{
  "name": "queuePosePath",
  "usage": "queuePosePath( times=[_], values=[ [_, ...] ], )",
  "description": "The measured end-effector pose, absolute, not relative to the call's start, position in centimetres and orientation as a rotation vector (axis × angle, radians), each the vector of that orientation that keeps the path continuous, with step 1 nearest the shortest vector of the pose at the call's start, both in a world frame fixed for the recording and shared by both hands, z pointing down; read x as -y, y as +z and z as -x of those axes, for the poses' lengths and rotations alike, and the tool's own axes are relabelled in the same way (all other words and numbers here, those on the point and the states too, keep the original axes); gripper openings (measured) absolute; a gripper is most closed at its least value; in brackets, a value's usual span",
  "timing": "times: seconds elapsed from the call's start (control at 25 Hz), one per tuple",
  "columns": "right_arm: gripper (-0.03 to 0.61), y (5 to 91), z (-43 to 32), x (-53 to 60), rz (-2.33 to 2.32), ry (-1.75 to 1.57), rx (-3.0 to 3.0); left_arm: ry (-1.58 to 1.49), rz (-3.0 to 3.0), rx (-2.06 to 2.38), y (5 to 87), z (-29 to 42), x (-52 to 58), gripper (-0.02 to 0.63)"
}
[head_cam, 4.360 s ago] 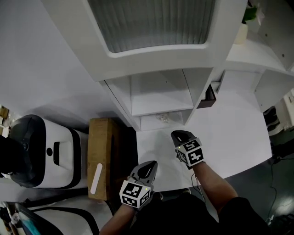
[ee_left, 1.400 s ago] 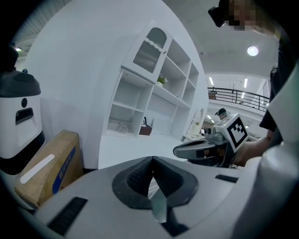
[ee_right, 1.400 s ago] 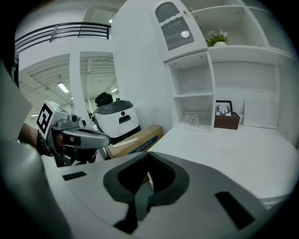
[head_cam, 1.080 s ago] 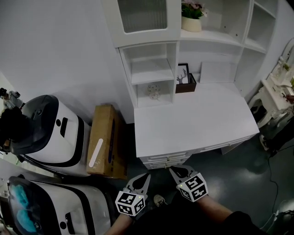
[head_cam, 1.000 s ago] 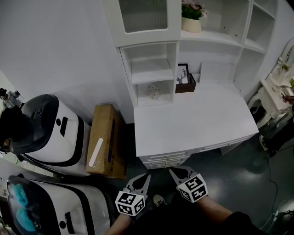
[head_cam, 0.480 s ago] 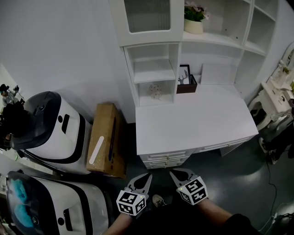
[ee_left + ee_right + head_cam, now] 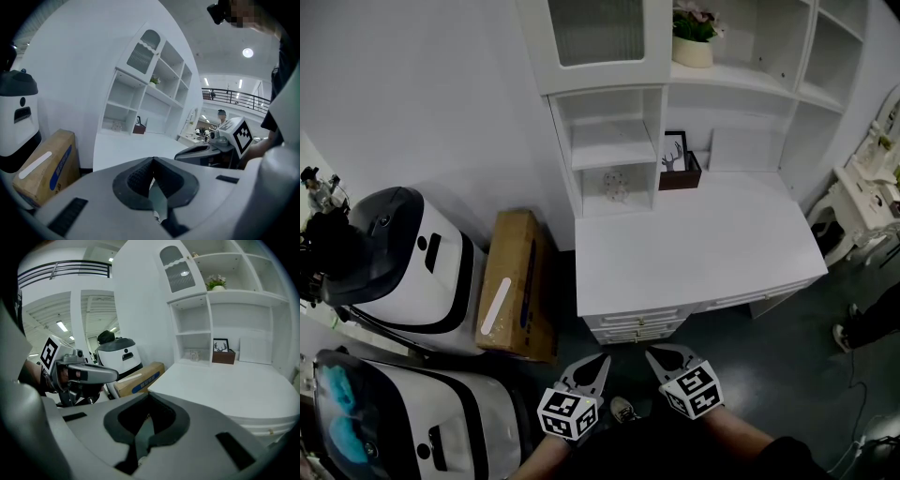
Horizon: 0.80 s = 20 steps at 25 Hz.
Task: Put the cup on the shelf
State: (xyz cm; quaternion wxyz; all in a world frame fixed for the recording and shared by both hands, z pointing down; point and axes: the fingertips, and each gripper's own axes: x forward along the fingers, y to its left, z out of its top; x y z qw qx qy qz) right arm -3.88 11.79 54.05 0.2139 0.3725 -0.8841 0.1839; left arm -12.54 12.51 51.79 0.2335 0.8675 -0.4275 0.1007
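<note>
A person is holding 2 grippers low in front of the body, short of the near edge of a white desk (image 7: 703,253). The left gripper (image 7: 598,360) and the right gripper (image 7: 655,352) are each showing jaws pressed together at the tips, with nothing between them. The cup (image 7: 615,186), small and pale, is sitting in the lower open compartment of the shelf unit (image 7: 609,150) at the desk's back left corner, well apart from both grippers. A framed picture (image 7: 675,150) is standing along the desk's back edge, just right of that compartment. A cardboard box (image 7: 514,281) is lying on the floor beside the desk's left edge.
</note>
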Motion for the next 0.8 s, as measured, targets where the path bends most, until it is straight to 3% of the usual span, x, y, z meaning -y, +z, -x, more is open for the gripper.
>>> queuePosePath(
  times=[0.8],
  values=[
    [0.003,53.8,3.0,-11.6,-1.038,0.510,2.462,0.295,-2.394,1.163,51.6,11.4,-12.5,0.005]
  ],
)
